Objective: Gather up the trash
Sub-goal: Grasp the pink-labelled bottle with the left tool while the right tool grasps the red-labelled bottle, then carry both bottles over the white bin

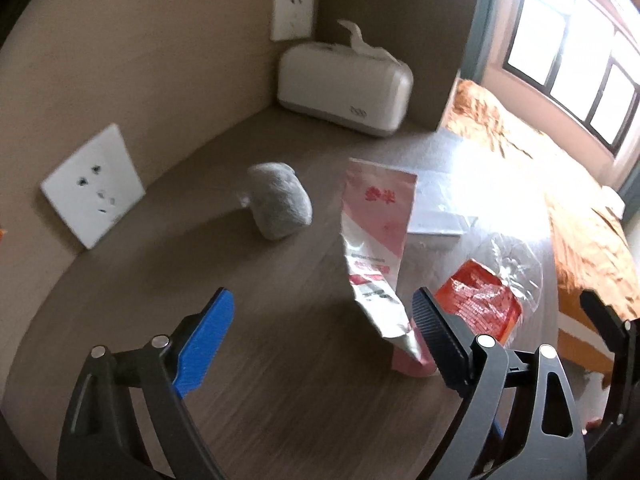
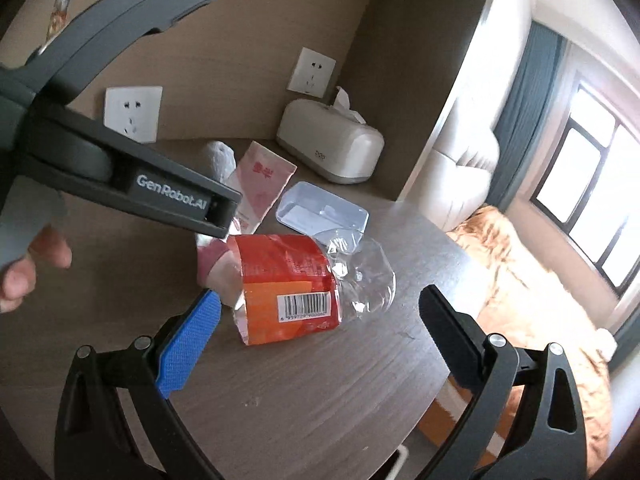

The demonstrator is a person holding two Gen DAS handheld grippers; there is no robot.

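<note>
The left claw (image 1: 324,316) stands wide open above the wooden surface (image 1: 280,400), nothing between its pads. A pink-and-white wrapper (image 1: 376,232) stands crumpled at centre frame, touching the claw's right finger. The right claw (image 2: 320,312) is also wide open and empty; the crushed plastic bottle (image 2: 296,292) with its orange label lies between and just beyond its fingertips, centre frame. A grey wad (image 1: 280,204) lies left of the wrapper. A tissue box (image 1: 344,88) sits at upper centre.
</note>
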